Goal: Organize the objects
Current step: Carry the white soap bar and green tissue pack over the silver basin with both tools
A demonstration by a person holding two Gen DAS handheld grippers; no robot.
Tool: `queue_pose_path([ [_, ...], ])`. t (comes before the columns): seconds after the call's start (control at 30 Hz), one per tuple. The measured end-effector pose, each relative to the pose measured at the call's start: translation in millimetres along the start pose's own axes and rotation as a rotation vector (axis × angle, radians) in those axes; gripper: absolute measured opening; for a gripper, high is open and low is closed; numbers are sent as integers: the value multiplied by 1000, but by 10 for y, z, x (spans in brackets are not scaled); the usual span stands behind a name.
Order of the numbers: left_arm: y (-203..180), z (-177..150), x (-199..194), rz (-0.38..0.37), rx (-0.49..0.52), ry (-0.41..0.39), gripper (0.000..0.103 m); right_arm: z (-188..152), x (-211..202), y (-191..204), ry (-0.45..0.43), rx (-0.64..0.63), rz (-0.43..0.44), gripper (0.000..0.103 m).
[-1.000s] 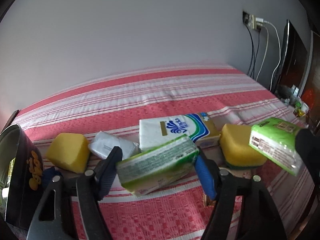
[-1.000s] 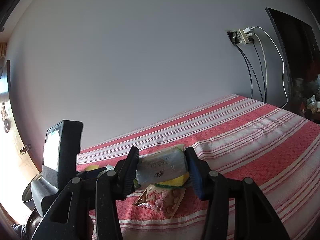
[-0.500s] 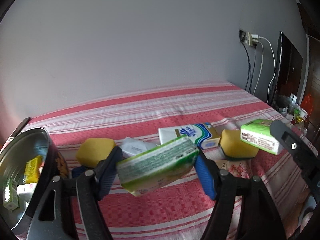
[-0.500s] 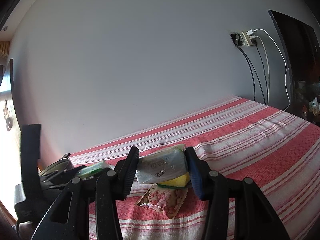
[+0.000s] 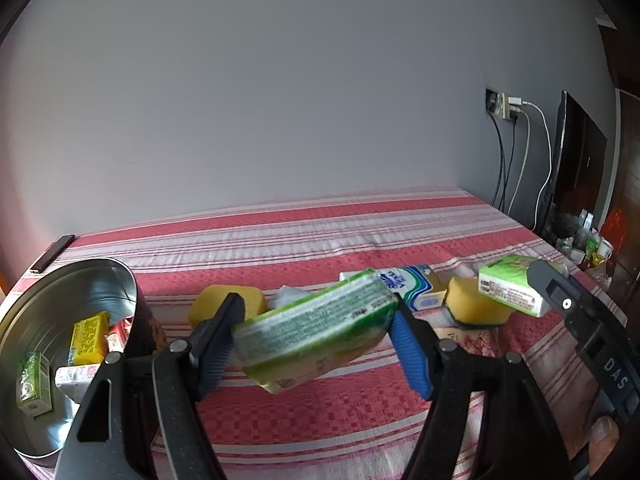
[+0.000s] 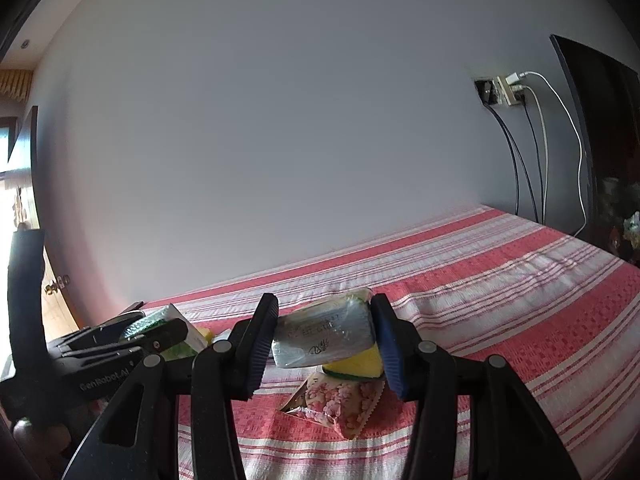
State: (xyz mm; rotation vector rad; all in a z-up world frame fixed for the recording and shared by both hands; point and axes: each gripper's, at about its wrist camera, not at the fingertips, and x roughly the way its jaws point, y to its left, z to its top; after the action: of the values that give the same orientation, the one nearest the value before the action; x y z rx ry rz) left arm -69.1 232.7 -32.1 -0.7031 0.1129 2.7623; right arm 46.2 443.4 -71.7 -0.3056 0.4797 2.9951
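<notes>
Soft, even daylight fills both views; the wall (image 5: 280,100) reads flat grey, dimming toward the corners; in the right wrist view a blown-out window (image 6: 10,184) at the left edge marks the light's source; the tin (image 5: 100,284) shows pale glare streaks on its inner wall; shadows under the fingers (image 5: 216,340) are faint; fisheye bending curves the bed (image 5: 360,232) stripes, and black vignette rims every corner; focus is fairly sharp centrally, softer at the edges.
</notes>
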Motion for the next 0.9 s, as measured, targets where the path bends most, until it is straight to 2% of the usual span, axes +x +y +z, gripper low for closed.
queue_pose_path([
  [0.57,127,38,-352,27,-16,-117,72,-11,-76,69,-42,-41,10,51],
  [0.9,337,46,-538,38,-50,-127,72,84,-117,361,-48,-105,39,51],
])
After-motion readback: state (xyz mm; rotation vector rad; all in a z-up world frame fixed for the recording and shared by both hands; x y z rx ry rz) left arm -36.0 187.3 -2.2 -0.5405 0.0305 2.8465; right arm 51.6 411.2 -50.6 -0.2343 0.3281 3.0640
